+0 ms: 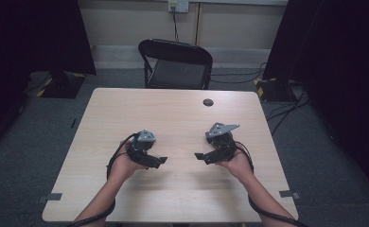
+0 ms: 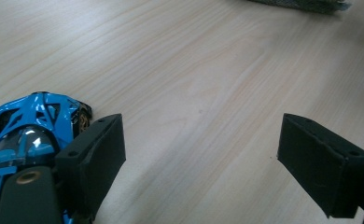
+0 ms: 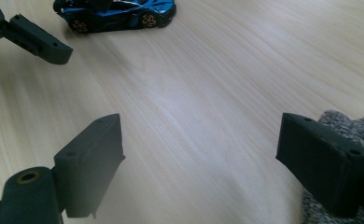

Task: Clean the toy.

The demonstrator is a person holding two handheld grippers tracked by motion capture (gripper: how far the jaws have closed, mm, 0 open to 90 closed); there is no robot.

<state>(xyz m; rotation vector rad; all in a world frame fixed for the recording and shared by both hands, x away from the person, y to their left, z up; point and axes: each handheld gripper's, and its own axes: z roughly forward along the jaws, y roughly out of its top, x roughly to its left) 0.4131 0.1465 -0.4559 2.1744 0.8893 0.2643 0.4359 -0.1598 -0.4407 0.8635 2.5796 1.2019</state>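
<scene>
Both hands low over the table [image 1: 126, 109], left gripper [image 1: 160, 161] and right gripper [image 1: 199, 156] pointing at each other, jaws of both spread wide, nothing between. Black chair [image 1: 175, 64] behind the table. Blue toy car [image 3: 117, 15] just beside the left gripper, outside its jaws, lying lengthwise across the right gripper view.

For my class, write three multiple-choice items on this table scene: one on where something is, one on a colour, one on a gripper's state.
1. In the left gripper view, where is the toy car?
A. between the jaws
B. outside the jaws, beside one of them
C. on the chair

2. What colour is the car's body?
A. red
B. white
C. blue

3. How does the right gripper stand?
A. open, nothing between its jaws
B. shut on the car
C. shut on a cloth

Key: 1 B, the car lies on the table past one jaw's outer side; 2 C, its shell is bright blue; 3 A, bare wood shows between the spread jaws.
</scene>
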